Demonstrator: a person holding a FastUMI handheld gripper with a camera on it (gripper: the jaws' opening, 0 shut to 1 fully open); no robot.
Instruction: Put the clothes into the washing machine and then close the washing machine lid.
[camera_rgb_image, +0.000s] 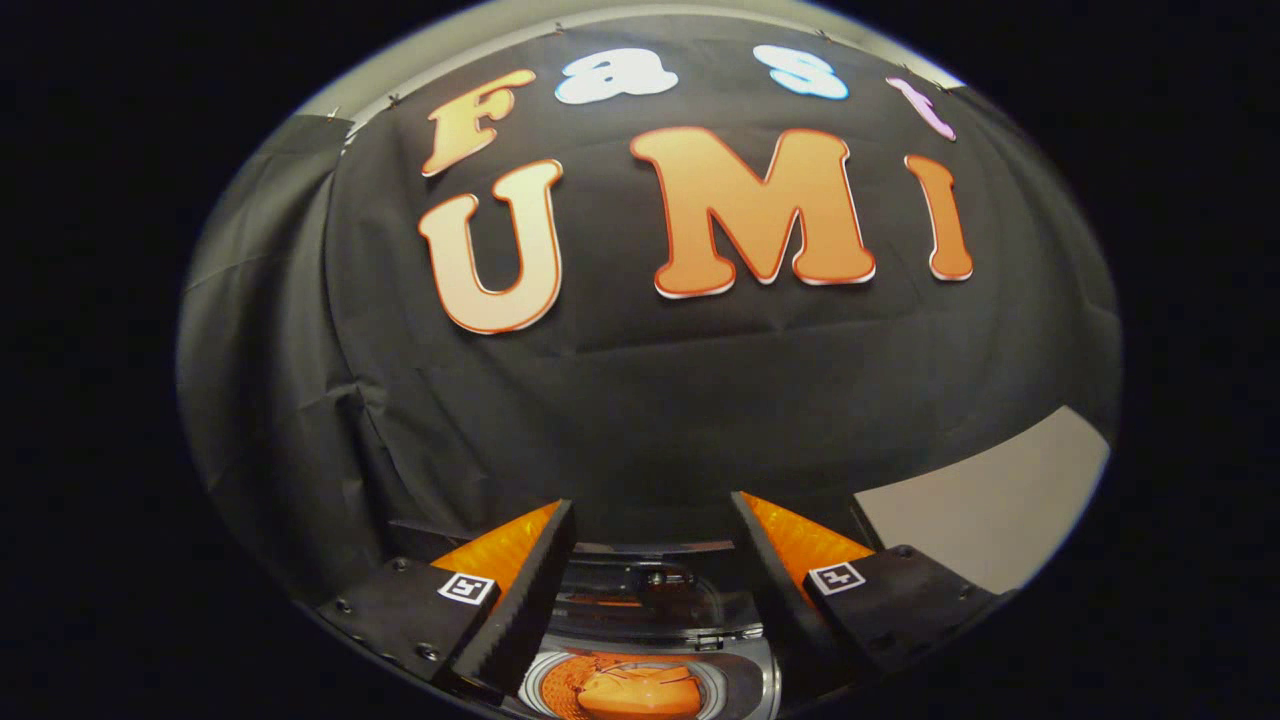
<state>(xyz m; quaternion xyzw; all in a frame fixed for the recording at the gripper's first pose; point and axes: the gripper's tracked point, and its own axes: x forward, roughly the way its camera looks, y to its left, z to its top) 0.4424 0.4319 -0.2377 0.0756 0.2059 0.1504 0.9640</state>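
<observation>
My gripper (652, 502) is open, its two black fingers (520, 600) with orange backs spread wide and nothing between them. Low down between the fingers I see a small toy washing machine (745, 665) from above. Its round drum opening holds an orange piece of clothing (635, 692). The machine's dark lid (650, 572) appears to stand raised behind the opening. The gripper is above the machine and apart from it.
A pale grey tabletop (985, 510) shows to the right of the right finger. The black cloth wall (640, 400) rises straight ahead beyond the machine.
</observation>
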